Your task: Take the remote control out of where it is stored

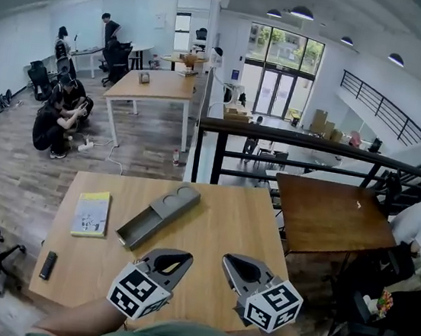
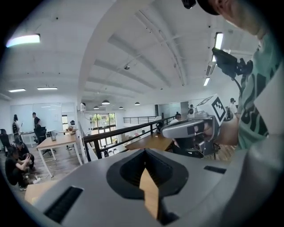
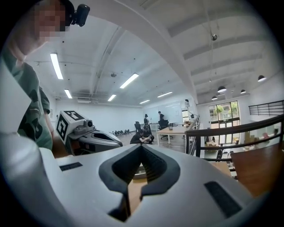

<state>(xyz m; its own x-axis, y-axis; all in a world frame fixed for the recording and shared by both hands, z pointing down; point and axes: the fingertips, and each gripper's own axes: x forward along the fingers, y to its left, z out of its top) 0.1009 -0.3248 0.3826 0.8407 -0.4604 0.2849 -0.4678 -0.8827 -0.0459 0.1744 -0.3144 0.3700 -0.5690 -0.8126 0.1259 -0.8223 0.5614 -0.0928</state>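
What seemed to be the slim black rectangular remote control (image 1: 48, 265), too small to show its buttons, lay flat near the left edge of the light wooden tabletop (image 1: 234, 220). It was well apart from the long grey metal tray (image 1: 156, 216). The left gripper (image 1: 182, 258) and right gripper (image 1: 230, 263) were both closed and empty.

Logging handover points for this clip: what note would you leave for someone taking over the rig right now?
Left gripper: shut, empty, over the table's near edge.
Right gripper: shut, empty, beside it.
Gray storage case: mid-table, open, looks empty.
Black slab, probably the remote: on the table's left edge, apart from the case, below a yellow booklet.
Done: removal seems complete.
Left: confirm the slab is the remote.
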